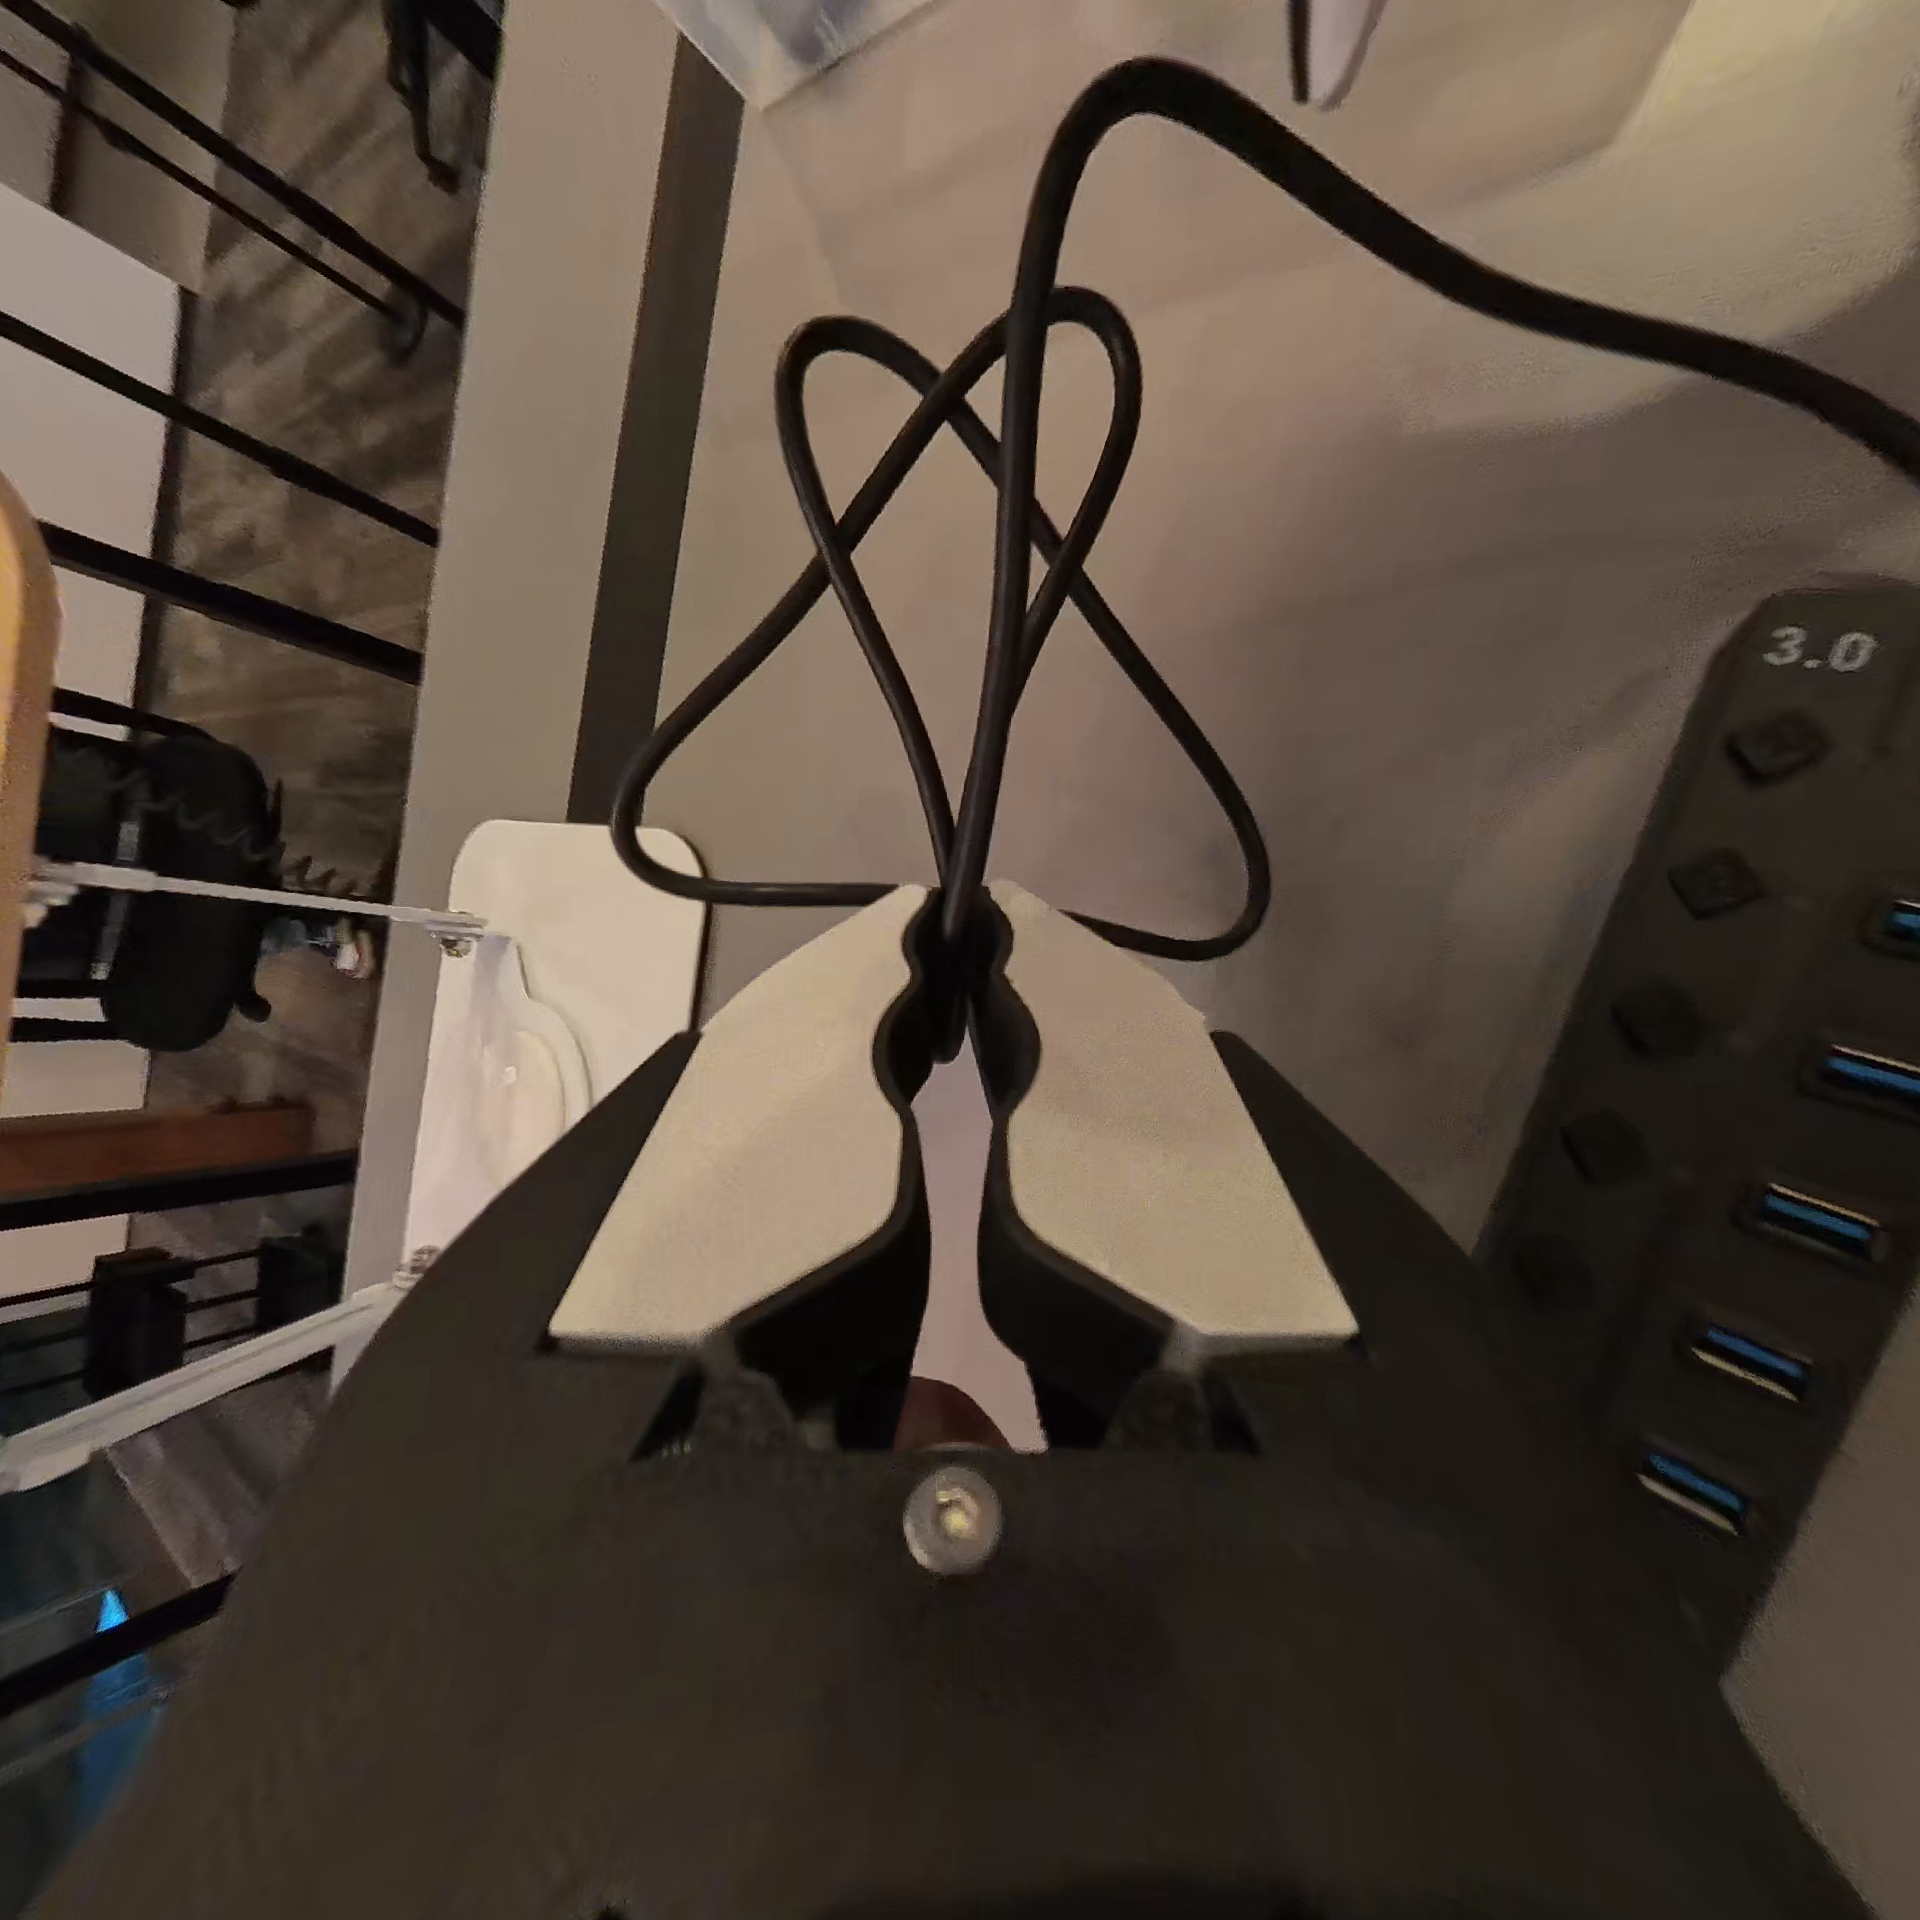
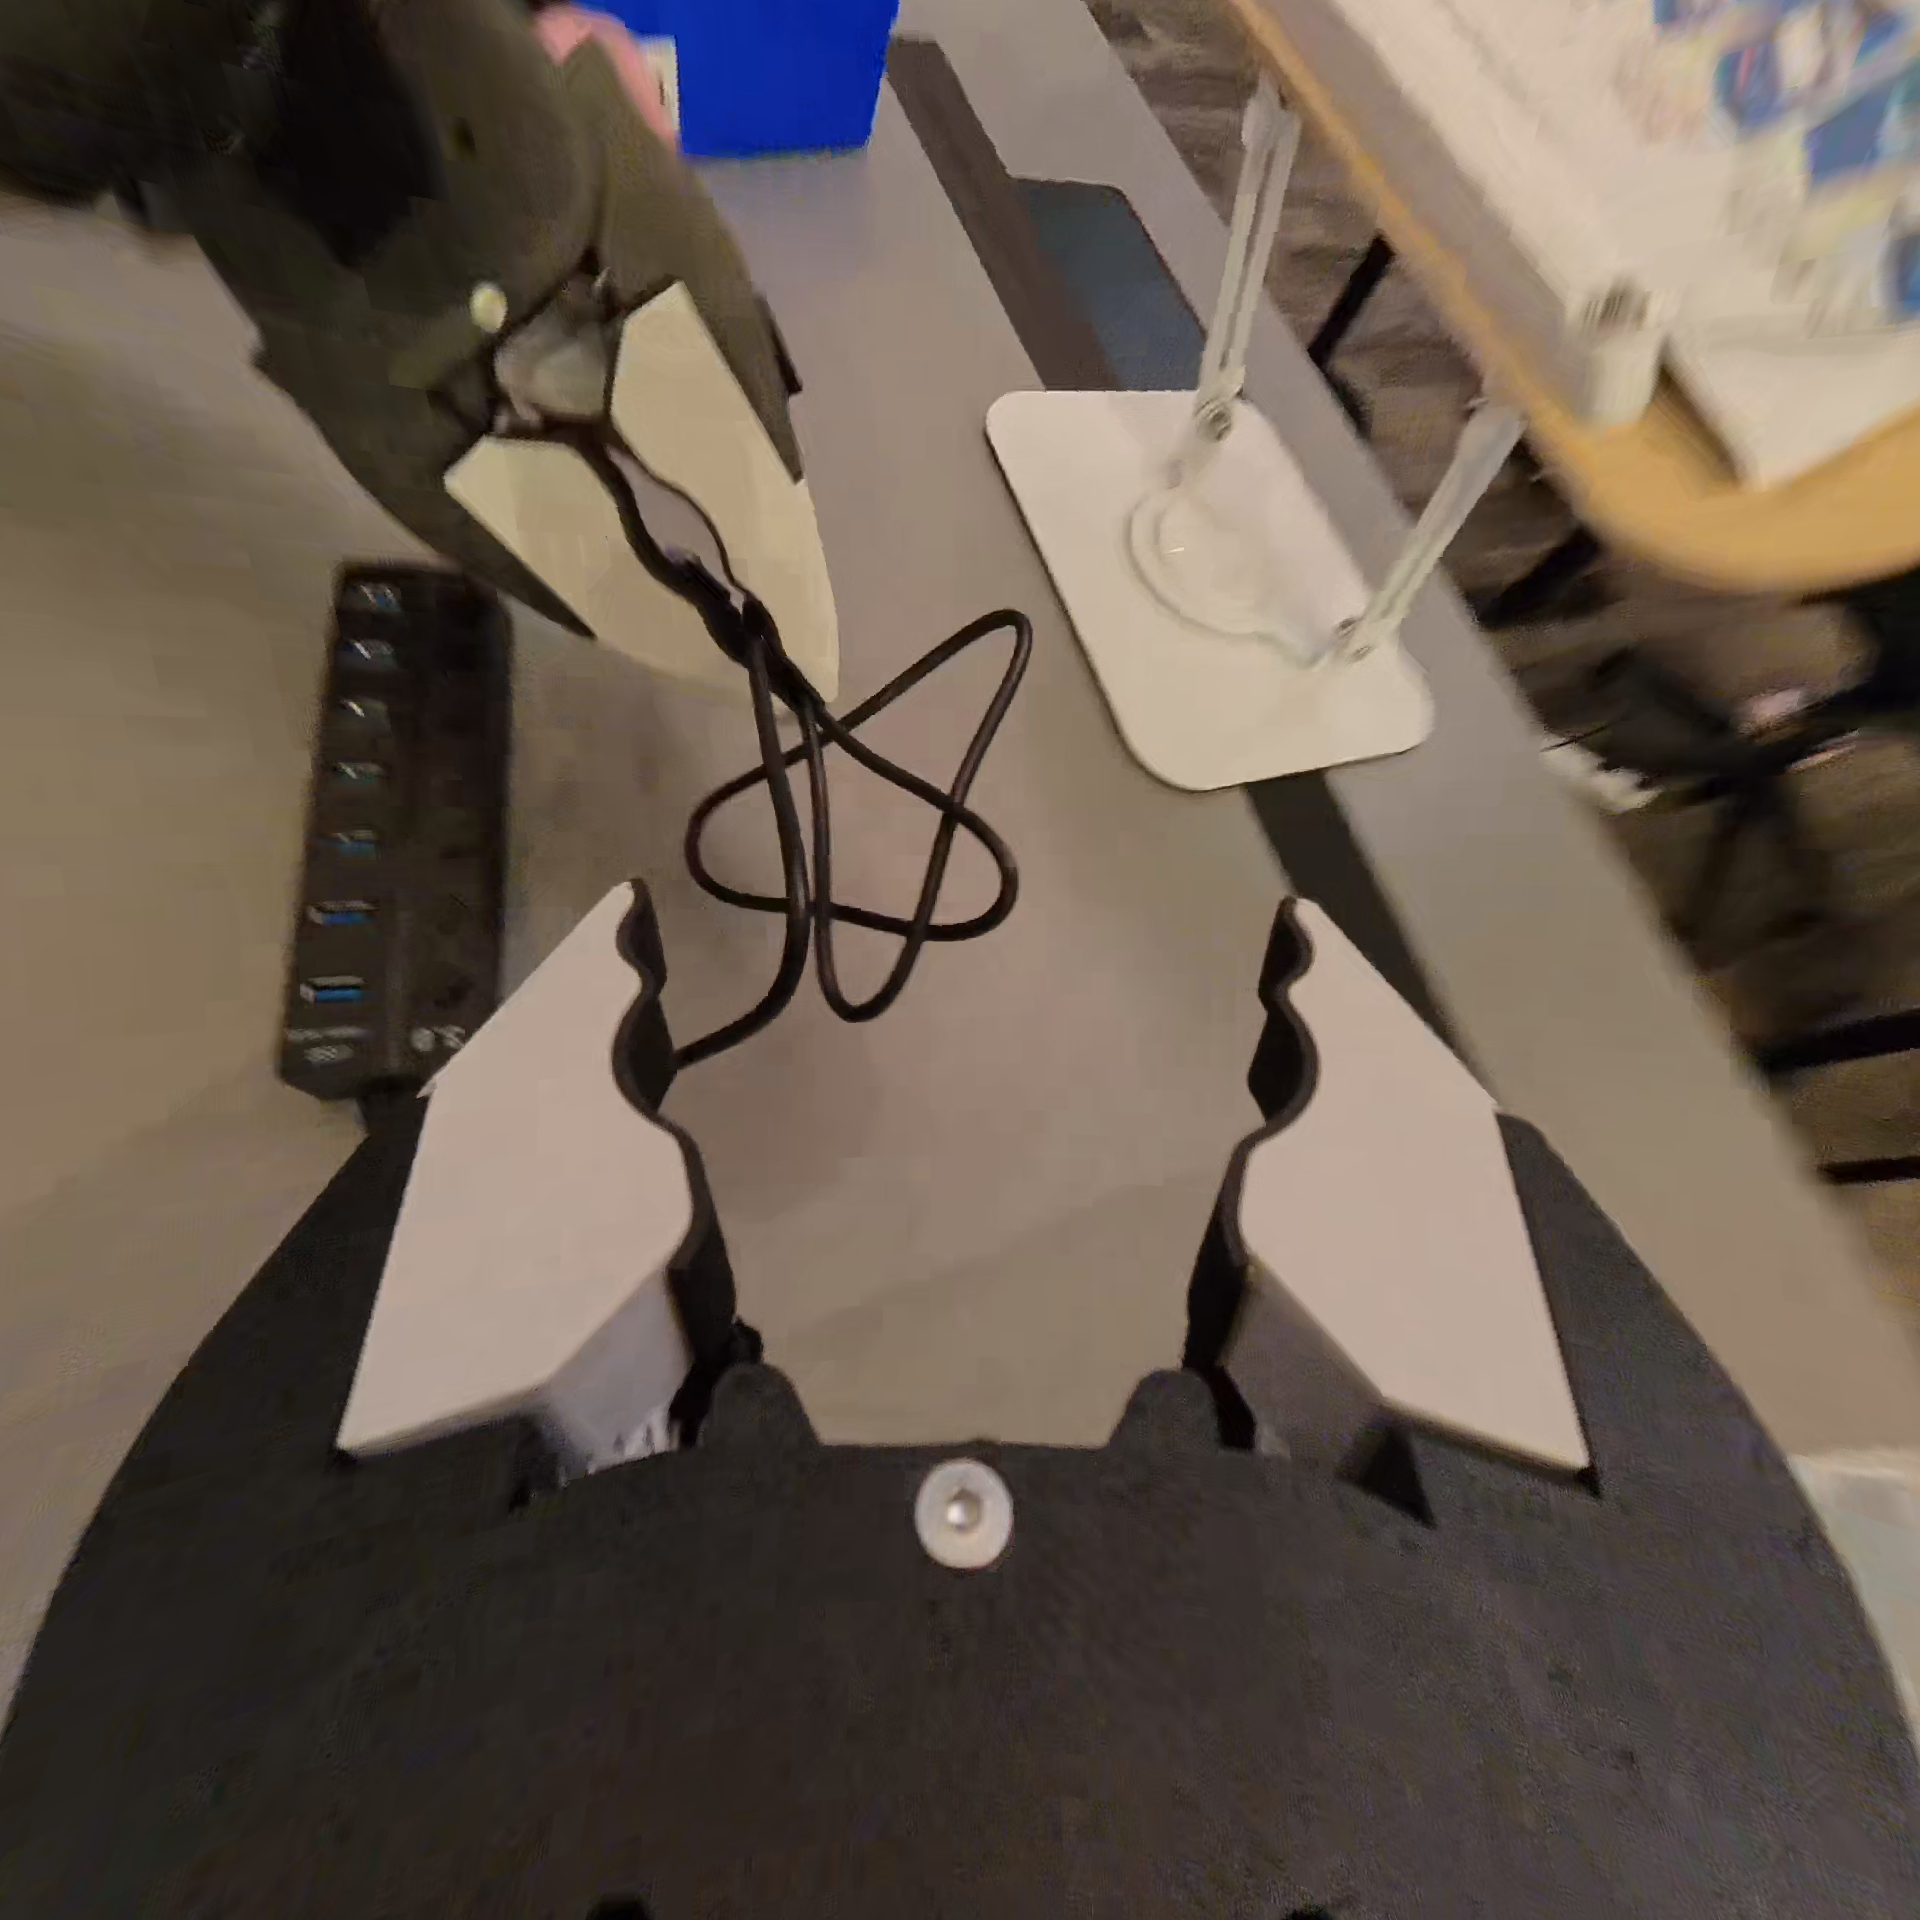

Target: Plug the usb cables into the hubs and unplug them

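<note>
My left gripper (image 1: pixel 951 914) is shut on a looped black USB cable (image 1: pixel 1039 582), pinching the strands between its white fingertips; the loops hang beyond the tips. The right wrist view shows that gripper (image 2: pixel 800 665) from outside, holding the cable (image 2: pixel 883 821) above the grey table. A black USB hub (image 1: pixel 1787 1195) with several blue ports lies to the right of the left gripper; it also shows in the right wrist view (image 2: pixel 400 821) at the left. My right gripper (image 2: pixel 961 914) is open and empty, just short of the hanging cable loops. The cable's plug is hidden.
A white lamp base (image 2: pixel 1205 592) with a thin white arm stands near the grey table's (image 2: pixel 987 1195) far edge (image 1: pixel 561 997). A blue box (image 2: pixel 779 73) sits at the back. A wooden board (image 2: pixel 1558 416) overhangs at the right. Floor and furniture lie beyond. About 11 centimeters separates my left fingertips from my right. My left gripper's tips are some 12 centimeters from the black USB hub (image 1: pixel 1787 1195). The right camera catches it too, in the right wrist view (image 2: pixel 376 784).
</note>
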### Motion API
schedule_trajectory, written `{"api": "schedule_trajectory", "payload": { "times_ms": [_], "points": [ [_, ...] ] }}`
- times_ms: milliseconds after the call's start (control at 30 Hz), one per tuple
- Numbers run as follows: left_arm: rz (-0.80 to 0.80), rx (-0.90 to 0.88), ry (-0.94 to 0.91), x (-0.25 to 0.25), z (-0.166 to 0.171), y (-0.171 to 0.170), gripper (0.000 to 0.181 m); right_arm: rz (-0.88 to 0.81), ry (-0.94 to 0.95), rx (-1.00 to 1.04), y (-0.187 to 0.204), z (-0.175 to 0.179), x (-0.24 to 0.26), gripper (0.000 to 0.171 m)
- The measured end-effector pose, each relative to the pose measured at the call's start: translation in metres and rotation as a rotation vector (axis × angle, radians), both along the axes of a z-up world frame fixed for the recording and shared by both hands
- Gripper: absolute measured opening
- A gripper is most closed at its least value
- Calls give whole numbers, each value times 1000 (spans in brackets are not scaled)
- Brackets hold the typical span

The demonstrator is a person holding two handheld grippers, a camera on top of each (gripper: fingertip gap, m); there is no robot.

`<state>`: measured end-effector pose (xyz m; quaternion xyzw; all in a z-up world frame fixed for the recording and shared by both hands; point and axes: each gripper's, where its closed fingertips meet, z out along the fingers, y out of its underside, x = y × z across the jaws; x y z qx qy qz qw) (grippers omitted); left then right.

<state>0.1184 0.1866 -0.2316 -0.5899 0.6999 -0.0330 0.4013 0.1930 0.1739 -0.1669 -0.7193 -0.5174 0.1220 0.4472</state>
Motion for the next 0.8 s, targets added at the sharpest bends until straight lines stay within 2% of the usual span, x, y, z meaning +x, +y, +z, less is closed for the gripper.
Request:
{"api": "schedule_trajectory", "payload": {
  "times_ms": [100,200,333,400,533,667,733,800],
  "points": [
    [-53,-60,61,-1,9,-4,5,65,-206,179,-9,10,-20,113],
    [-64,-74,122,-3,20,2,5,84,-331,172,-9,-10,-33,123],
    [-108,-93,168,-3,31,-4,4,54,-422,151,5,-40,-31,122],
    [-133,-97,183,-1,36,-11,4,43,-439,146,13,-52,-30,109],
    [-127,-80,196,5,44,-11,4,38,-388,147,20,-57,-33,50],
    [-114,-53,169,9,50,-6,4,23,-335,159,22,-48,-32,12],
    [-95,-41,125,11,55,-3,7,15,-280,144,22,-44,-33,0],
    [-95,-27,84,12,61,-4,8,14,-223,132,22,-40,-34,0]
  ]
}}
